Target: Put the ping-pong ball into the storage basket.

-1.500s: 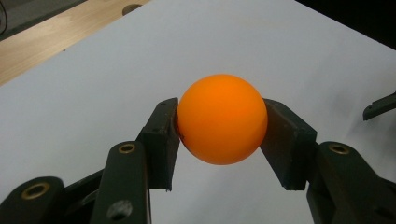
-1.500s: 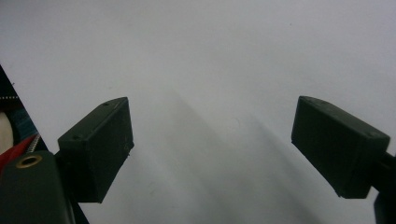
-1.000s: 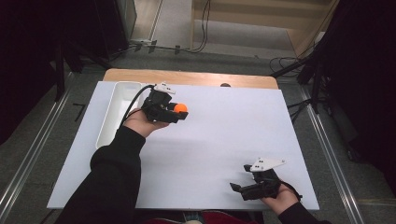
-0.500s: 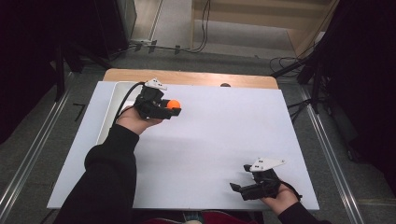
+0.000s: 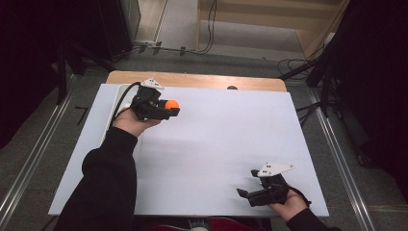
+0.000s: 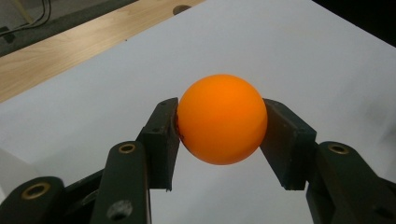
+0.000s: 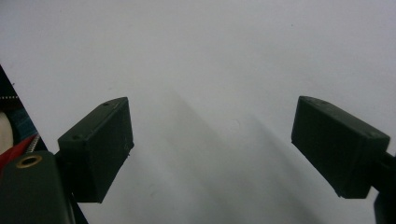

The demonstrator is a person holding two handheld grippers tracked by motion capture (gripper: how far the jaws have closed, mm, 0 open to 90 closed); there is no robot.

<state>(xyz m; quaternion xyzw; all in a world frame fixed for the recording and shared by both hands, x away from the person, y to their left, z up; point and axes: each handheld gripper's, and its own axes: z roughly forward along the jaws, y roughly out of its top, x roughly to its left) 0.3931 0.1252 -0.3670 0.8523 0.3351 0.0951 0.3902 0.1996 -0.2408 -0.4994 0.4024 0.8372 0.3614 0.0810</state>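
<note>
Between the left tool's (image 6: 219, 135) pads, orange ball (image 6: 222, 119), clamped, above white sheet (image 6: 303, 56)

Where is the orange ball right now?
The orange ball is pinched in the left gripper, at the white sheet's far left, near the white tray.

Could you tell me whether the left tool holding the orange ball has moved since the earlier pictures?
Yes. The left tool, shut on the orange ball, has moved toward the table's wooden far edge.

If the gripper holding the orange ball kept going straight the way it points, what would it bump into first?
Probably nothing soon. The left gripper, its fingers shut on the orange ball, points across the bare white table top. Its height is hard to judge, so it might graze that surface.
</note>
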